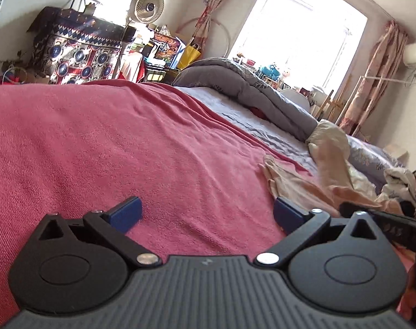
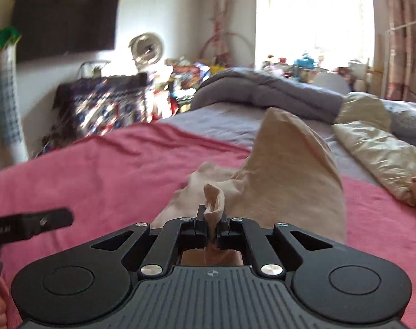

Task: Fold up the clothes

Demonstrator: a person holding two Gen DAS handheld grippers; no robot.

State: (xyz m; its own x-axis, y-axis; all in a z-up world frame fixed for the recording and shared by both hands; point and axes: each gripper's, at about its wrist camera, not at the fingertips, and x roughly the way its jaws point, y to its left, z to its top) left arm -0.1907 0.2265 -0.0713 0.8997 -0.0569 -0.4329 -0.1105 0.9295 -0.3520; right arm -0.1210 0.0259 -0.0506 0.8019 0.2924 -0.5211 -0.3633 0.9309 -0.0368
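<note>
On the pink terry-cloth bedspread point(image 2: 98, 175), a pale beige, thin fabric garment point(image 2: 290, 170) lies rumpled, one part of it drawn up into a peak, the rest trailing in loose wrinkles across the pink cover, and there is no flat, squared fold anywhere in it that I can see, so the folding of this piece looks unfinished. The right gripper point(image 2: 214, 229) has it: the jaws are pressed together on a twisted edge of the beige cloth, a little tongue of fabric poking up between them, the garment stretching away from the tool toward the window. The left gripper point(image 1: 207, 213) is spread wide, its blue-padded fingers point(image 1: 125, 213) well apart with nothing but pink terry between them; from its view the beige garment point(image 1: 295, 181) lies just off to the right of the right-hand pad, near but not gripped. Beyond the garment, more cream and pale clothes point(image 2: 377, 150) sit crumpled on the light grey sheet point(image 1: 262, 126), so more seems left to fold, and a rolled grey quilt point(image 1: 249, 87) lies behind them.
</note>
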